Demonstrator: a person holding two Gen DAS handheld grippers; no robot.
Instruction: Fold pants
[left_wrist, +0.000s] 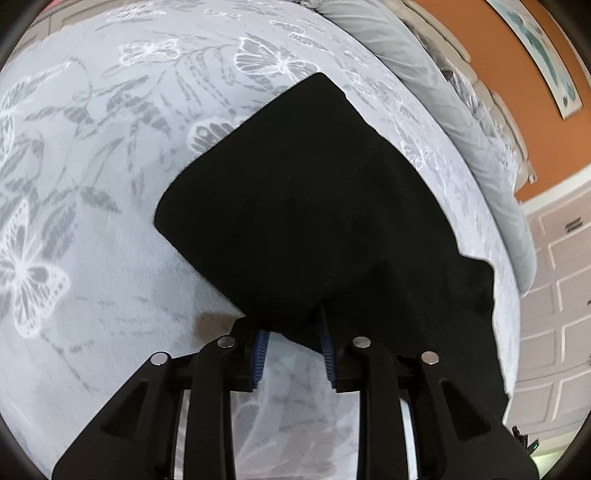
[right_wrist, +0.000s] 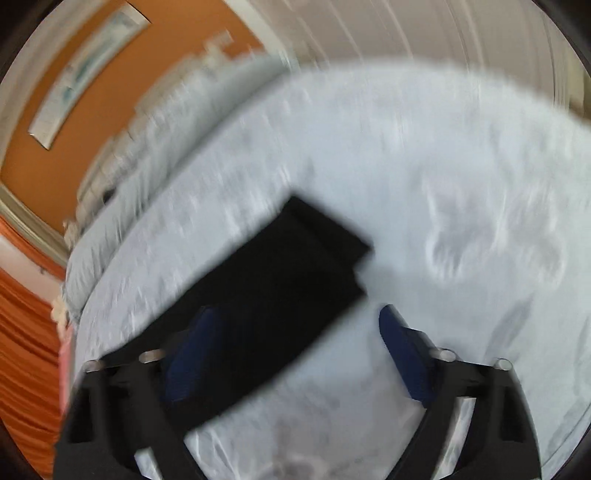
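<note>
The black pants (left_wrist: 314, 206) lie folded on a bed covered by a pale grey blanket (left_wrist: 92, 166) printed with white and grey butterflies. In the left wrist view the garment fills the middle of the picture, with one corner reaching toward the far side and a darker length trailing off to the right near the bed's edge; a faint seam runs across it.

The left claw (left_wrist: 293, 350) points down at the near edge of the pants. Its blue ribbed pads (left_wrist: 260, 354) stand only a little apart, and a bunched fold of black cloth sits at their tips — whether the pads actually press on it I cannot tell, since the cloth hides the tips.

The right wrist view is heavily blurred. There the right claw (right_wrist: 295, 350) is spread wide, its two blue pads (right_wrist: 402, 347) well apart. The pants (right_wrist: 280, 280) appear as a long black strip running from the near left toward the far middle; the left pad overlaps the strip, while the right pad is over bare blanket and nothing is pinched between them.

Beyond the bed are a rolled grey duvet (left_wrist: 424, 92) along its far edge, an orange wall (left_wrist: 517, 92) with a framed picture (left_wrist: 543, 55), and white panelled doors (left_wrist: 561, 295).
</note>
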